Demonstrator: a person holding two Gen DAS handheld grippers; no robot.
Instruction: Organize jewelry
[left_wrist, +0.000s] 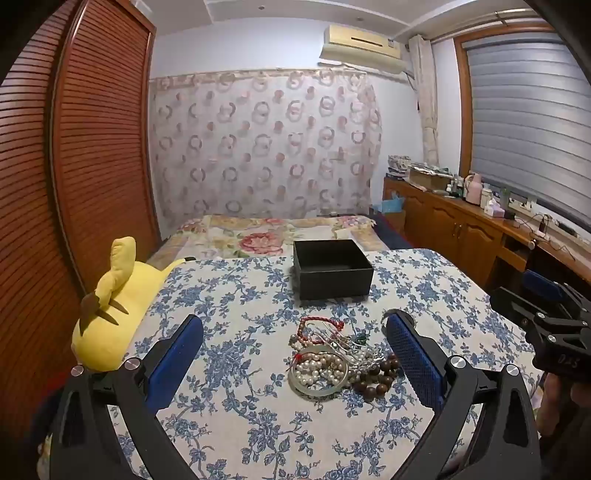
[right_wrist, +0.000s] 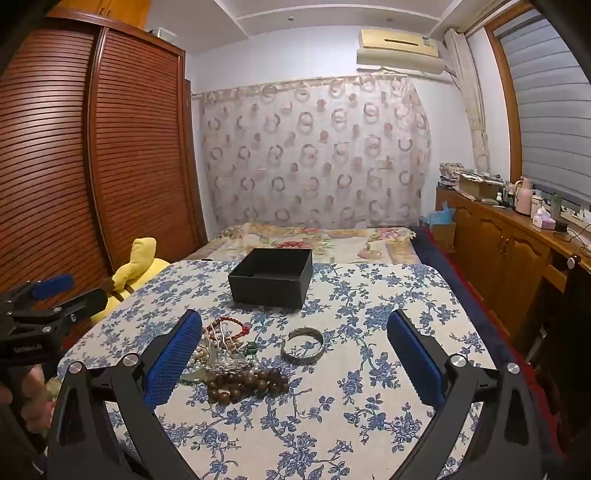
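Right wrist: one box (right_wrist: 271, 277), one bangle (right_wrist: 303, 346).

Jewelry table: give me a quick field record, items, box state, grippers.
surface: table with blue floral cloth
box: black box, open top, nothing visible inside
pile: jewelry pile, in front of box
apart from pile: silver bangle, just to its right
left gripper: open, holding nothing
right gripper: open, holding nothing
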